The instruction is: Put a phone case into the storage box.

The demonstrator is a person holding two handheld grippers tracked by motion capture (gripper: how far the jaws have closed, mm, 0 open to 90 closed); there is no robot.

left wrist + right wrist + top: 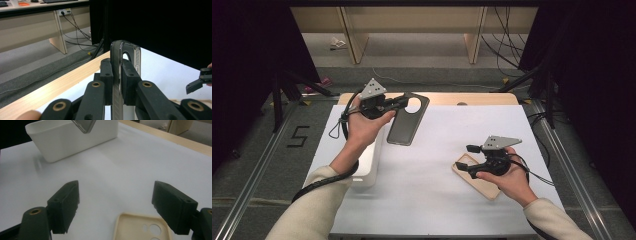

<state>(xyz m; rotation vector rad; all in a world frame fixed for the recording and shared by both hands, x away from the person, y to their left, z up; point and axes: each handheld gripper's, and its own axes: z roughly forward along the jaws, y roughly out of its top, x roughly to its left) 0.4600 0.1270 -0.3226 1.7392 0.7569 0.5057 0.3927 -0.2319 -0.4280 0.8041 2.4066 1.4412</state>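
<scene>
- High view: the left gripper (404, 102) sits over the far left part of the white table (437, 150), near its far edge, and has its jaws clamped on the rim of a dark phone case (406, 120). The case hangs flat-side up, clear of the surface, its round camera hole toward the far edge.
- A white box (368, 165) stands along the left edge of the table, just beside and partly under the left forearm.
- The right gripper (468, 157) hovers near the right edge, jaws spread apart, over the near-left end of a beige phone case (482, 184) that lies flat on the table.
- Left gripper view: the two black jaws press on either side of the dark phone case (120, 75), seen edge-on and standing upright between them. The wooden far edge of the table (62, 82) runs behind, and the right gripper's jaw tip (195, 86) shows at the right.
- Right gripper view: the jaws stand wide open with nothing between the pads. The beige phone case (135, 227) lies below them, camera cut-outs visible. The white box (72, 137) stands farther off, with a corner of the dark phone case (85, 125) above it.
</scene>
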